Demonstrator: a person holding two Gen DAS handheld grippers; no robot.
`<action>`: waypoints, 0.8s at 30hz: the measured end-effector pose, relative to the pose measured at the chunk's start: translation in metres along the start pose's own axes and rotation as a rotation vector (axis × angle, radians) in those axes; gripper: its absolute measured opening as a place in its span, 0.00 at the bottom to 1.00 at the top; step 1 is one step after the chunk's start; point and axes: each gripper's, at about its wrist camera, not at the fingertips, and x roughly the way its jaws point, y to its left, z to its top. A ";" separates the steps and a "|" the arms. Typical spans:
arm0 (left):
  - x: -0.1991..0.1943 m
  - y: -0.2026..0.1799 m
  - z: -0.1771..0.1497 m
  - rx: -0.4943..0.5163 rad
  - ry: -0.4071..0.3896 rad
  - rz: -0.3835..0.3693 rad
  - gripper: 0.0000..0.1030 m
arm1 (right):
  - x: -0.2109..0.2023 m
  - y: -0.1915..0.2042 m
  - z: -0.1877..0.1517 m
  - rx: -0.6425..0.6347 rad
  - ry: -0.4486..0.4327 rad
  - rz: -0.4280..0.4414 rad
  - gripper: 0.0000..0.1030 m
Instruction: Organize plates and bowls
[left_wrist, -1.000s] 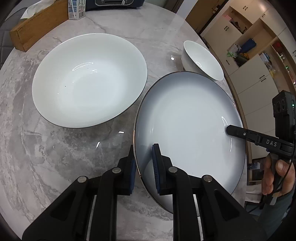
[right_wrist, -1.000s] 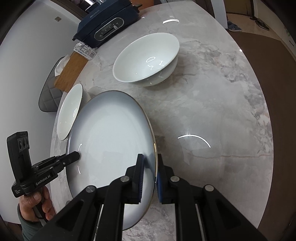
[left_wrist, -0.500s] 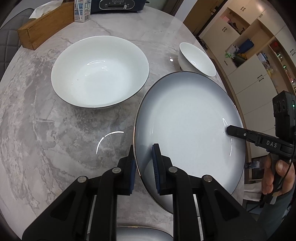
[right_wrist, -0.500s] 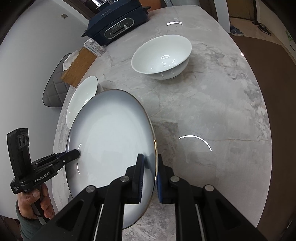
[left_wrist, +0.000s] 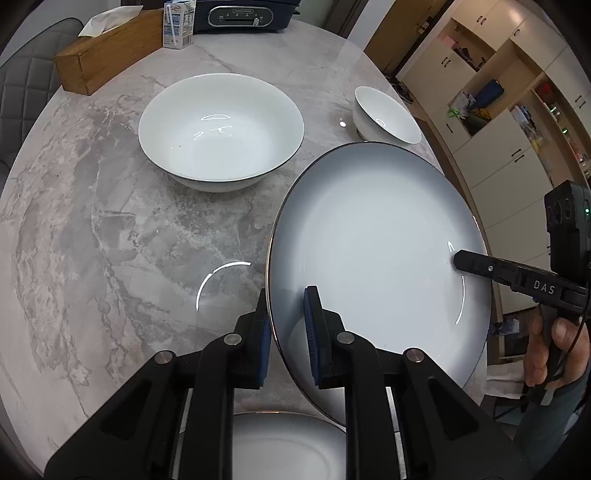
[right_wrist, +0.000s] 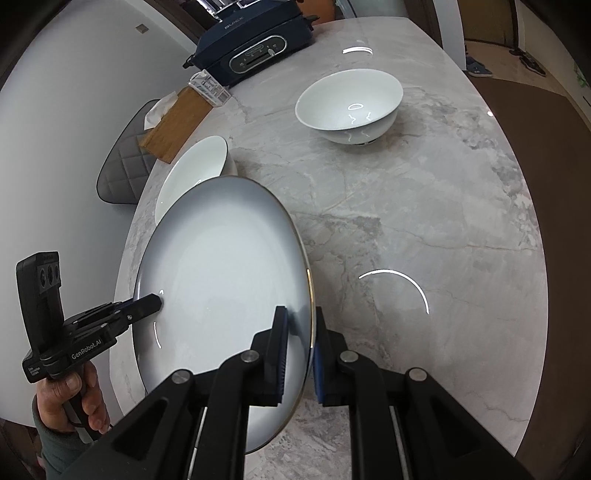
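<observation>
A large grey plate (left_wrist: 373, 258) is held in the air between both grippers. My left gripper (left_wrist: 286, 325) is shut on its near rim; in the right wrist view it grips the plate's left edge (right_wrist: 155, 302). My right gripper (right_wrist: 299, 347) is shut on the plate's (right_wrist: 221, 288) opposite rim and shows in the left wrist view (left_wrist: 458, 258). A large white bowl (left_wrist: 221, 129) and a small white bowl (left_wrist: 386, 116) stand on the marble table (left_wrist: 92, 229). A second grey plate (left_wrist: 280, 446) lies below the left gripper.
A wooden tissue box (left_wrist: 107, 51), a milk carton (left_wrist: 179, 24) and a dark blue appliance (left_wrist: 240, 14) stand at the table's far edge. A grey chair (right_wrist: 125, 162) is beside the table. Cabinets (left_wrist: 517, 110) line the right.
The held plate has moved back and up, away from the large bowl. Both bowls look farther off, and a second grey plate has come into view under the left gripper.
</observation>
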 end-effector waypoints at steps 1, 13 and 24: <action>-0.003 0.000 -0.004 0.000 0.000 0.001 0.14 | -0.001 0.002 -0.002 -0.001 -0.001 0.001 0.13; -0.025 0.016 -0.040 -0.009 -0.005 0.008 0.15 | -0.002 0.026 -0.029 -0.036 0.005 0.012 0.13; -0.050 0.033 -0.075 -0.023 -0.015 0.017 0.15 | 0.002 0.050 -0.055 -0.067 0.016 0.036 0.13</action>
